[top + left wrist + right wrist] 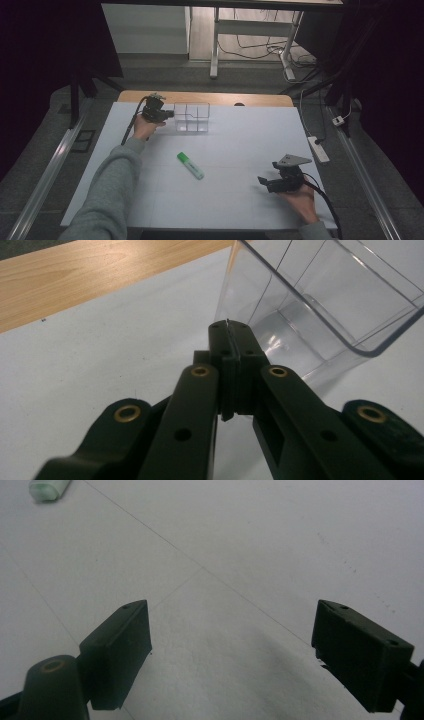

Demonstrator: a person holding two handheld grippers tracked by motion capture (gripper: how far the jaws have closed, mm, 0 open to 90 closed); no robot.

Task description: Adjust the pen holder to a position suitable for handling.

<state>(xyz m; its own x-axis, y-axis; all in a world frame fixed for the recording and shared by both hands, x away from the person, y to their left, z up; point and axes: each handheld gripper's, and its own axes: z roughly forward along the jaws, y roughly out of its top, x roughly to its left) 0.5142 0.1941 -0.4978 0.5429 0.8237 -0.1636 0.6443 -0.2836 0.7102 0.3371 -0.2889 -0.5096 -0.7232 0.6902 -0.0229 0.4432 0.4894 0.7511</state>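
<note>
A clear plastic container [192, 117] with compartments stands at the far side of the white table [240, 140]. My left gripper [172, 114] reaches it from the left. In the left gripper view its jaws are pressed together [230, 327] at the near wall of the container [325, 305], with a thin edge of that wall pinched between the pads. A green highlighter [190, 165] lies mid-table, apart from both grippers. My right gripper [263, 182] rests low at the front right, open [235, 630], with bare table between its pads. The highlighter's end [47, 489] shows far off.
A strip of wooden tabletop [210, 97] runs behind the white sheet, just beyond the container. Past the table stand a desk frame [215, 45] and floor cables, and a power strip [318, 149] lies off the right edge.
</note>
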